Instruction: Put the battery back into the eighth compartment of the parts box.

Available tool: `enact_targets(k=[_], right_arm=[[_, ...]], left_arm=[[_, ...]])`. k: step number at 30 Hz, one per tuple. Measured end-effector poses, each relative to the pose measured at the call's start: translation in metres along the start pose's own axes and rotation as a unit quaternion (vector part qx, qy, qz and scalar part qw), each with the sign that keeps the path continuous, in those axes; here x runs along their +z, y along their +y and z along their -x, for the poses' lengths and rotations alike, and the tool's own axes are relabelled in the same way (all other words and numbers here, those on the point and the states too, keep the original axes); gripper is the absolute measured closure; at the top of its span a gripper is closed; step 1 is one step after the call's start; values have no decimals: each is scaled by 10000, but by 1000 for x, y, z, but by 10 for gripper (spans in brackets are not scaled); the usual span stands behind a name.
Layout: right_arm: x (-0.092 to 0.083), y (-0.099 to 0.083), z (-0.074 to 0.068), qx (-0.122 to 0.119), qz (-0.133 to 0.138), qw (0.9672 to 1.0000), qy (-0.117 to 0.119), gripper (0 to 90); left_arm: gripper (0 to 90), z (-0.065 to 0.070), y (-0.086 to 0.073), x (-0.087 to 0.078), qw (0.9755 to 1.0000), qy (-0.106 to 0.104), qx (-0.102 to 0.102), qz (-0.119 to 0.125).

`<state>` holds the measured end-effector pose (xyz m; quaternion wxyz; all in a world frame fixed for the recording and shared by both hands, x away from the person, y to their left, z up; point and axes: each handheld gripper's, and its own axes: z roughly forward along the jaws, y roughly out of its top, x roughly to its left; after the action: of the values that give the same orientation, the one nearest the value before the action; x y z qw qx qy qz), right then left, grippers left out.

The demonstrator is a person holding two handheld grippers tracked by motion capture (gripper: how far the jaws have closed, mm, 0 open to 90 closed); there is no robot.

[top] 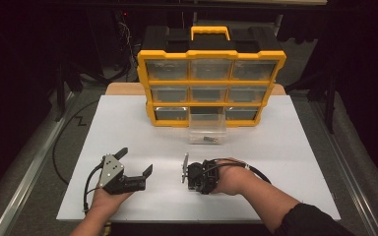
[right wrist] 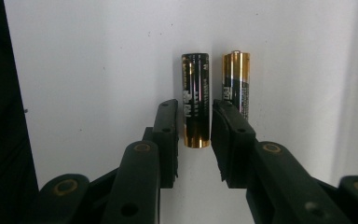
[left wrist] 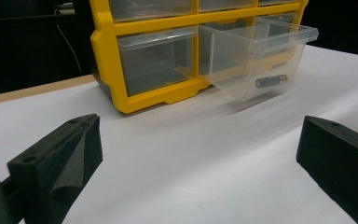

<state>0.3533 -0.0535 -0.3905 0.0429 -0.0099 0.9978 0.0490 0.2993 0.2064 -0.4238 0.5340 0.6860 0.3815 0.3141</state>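
My right gripper [right wrist: 196, 122] points down at the white table sheet [top: 128, 128], and its black jaws stand almost closed around a black and gold cylinder battery [right wrist: 195, 100]. The pads are at both sides of its lower half, very near or just touching; I cannot tell if they already press. A second battery with a gold and black label [right wrist: 236, 81] lies just beside it, parallel, still free on the sheet.

My left gripper [top: 132, 167] rests on the table with jaws wide apart and holds nothing.

The clear plastic drawer [left wrist: 256, 56] of the yellow and black organizer box [top: 211, 78] is pulled out, bottom row, middle. One dark battery [left wrist: 271, 80] already lies inside.

I judge the work is partly done: one battery stored, two left to carry.
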Motion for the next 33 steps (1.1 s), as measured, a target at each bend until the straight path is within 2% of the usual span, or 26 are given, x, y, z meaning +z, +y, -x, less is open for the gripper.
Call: enact_targets(k=[17,33], right_arm=[[8,4,-2,-81,-85,9999,92,786],[-4,-5,2,19,-61,9999,99,790]], left_arm=[[11,0,0,0,10000,-6,4,2],[11,0,0,0,10000,2,-8,22]])
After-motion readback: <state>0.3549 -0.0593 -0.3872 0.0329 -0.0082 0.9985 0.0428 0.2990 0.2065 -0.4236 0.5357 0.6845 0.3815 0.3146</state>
